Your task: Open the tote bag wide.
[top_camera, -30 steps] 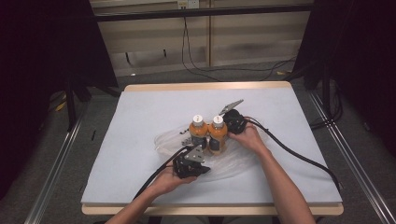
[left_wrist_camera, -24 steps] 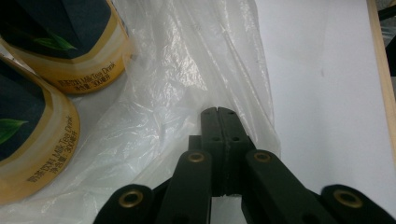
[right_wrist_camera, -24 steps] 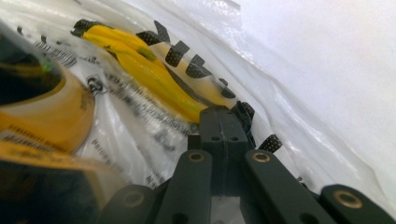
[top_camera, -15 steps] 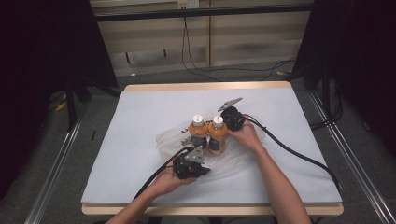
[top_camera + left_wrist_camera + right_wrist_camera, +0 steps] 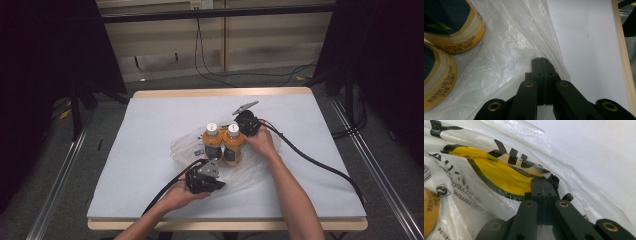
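Two orange milk-tea bottles (image 5: 212, 142) (image 5: 233, 145) with white caps stand upright side by side inside a clear plastic bag (image 5: 185, 146) at the table's middle. My left gripper (image 5: 218, 186) is at the bag's near edge. Its jaws (image 5: 540, 60) are shut on a fold of the bag (image 5: 506, 45), with the bottles' bases (image 5: 454, 27) to the left. My right gripper (image 5: 245, 131) is just right of the bottles. It (image 5: 541, 180) is shut on the bag (image 5: 486, 170) at its yellow and black print.
The table (image 5: 150, 125) is covered with a white sheet and has a wooden rim. A black cable (image 5: 320, 162) trails from the right gripper across the table's right side. Another cable (image 5: 165, 192) runs from the left gripper to the front edge.
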The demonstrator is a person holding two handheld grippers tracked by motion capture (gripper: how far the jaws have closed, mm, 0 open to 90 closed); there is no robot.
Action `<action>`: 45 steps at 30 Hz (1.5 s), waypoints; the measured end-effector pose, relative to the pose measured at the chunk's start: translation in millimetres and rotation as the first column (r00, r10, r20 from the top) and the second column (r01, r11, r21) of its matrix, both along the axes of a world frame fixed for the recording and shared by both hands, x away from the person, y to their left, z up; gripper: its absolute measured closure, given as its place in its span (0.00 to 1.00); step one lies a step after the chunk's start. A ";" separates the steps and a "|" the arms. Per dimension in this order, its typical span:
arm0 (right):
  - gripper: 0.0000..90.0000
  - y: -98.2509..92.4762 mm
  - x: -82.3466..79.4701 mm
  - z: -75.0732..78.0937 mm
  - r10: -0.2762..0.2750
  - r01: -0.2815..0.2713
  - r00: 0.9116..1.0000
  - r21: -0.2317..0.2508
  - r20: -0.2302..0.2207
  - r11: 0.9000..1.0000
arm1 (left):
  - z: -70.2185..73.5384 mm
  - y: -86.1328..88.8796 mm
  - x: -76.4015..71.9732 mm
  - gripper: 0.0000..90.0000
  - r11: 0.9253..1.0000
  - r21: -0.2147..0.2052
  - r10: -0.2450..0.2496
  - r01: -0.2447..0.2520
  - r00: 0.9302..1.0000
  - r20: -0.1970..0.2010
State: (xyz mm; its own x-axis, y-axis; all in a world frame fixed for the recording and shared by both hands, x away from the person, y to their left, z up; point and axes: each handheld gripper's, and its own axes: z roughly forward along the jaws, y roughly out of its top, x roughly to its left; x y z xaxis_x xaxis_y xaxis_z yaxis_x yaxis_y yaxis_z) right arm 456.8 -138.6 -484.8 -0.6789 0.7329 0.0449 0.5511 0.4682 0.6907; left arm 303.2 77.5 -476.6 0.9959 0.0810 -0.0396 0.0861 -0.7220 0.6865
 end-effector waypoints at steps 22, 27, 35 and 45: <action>1.00 -1.3 8.6 1.6 -0.037 0.037 0.999 -0.003 -0.021 0.999 | 1.6 1.7 3.6 1.00 1.000 0.011 0.011 -0.011 1.000 -0.027; 1.00 -1.6 5.5 4.1 -0.016 0.016 0.999 -0.009 -0.029 1.000 | 1.1 3.8 6.9 1.00 0.999 0.001 0.035 -0.035 0.999 -0.042; 1.00 -9.7 -8.6 17.0 0.020 -0.020 1.000 0.016 -0.001 1.000 | 4.9 7.9 10.8 0.97 0.997 -0.042 0.060 -0.062 0.997 -0.055; 0.77 -22.1 -33.1 34.5 0.043 -0.046 0.997 0.041 0.060 0.998 | 17.6 15.7 11.1 0.69 0.979 -0.139 0.148 -0.150 0.989 -0.027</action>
State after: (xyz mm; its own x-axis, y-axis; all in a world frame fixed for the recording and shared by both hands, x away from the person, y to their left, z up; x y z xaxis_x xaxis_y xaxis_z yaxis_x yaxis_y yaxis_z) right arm 423.7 -160.7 -450.3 -0.7132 0.7001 0.0344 0.4883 0.4611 0.7409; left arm 314.4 93.2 -459.0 0.9722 0.2210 -0.0773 0.1975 -0.5973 0.7773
